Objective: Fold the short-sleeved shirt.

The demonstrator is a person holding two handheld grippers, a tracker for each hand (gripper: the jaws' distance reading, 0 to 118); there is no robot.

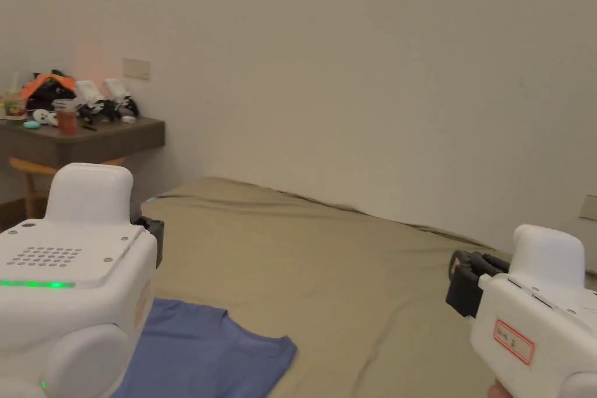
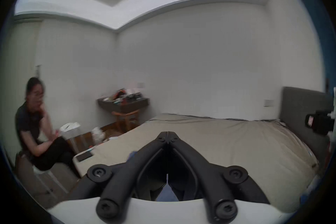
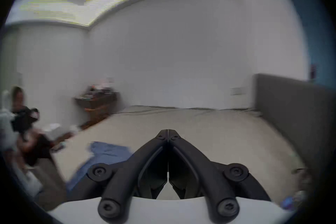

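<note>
A blue short-sleeved shirt (image 1: pixel 204 352) lies flat on the tan bed sheet (image 1: pixel 350 277) at the near left, one sleeve pointing right. The left gripper (image 1: pixel 153 240) hovers above the shirt's left part. In the left gripper view its jaws (image 2: pixel 168 134) are shut with nothing between them, and blue cloth (image 2: pixel 166 195) shows below. The right gripper (image 1: pixel 466 279) hangs over bare sheet to the right of the shirt. Its jaws (image 3: pixel 168 131) meet at the tips and hold nothing; the shirt (image 3: pixel 107 152) lies off to their left.
A dark wall-mounted desk (image 1: pixel 87 140) with cluttered items stands at the back left, a wooden stool (image 1: pixel 29 175) under it. A grey headboard (image 2: pixel 300 109) bounds the bed's right end. A person (image 2: pixel 36 124) sits beside the bed at the left. A phone (image 2: pixel 84 156) lies on the bed's corner.
</note>
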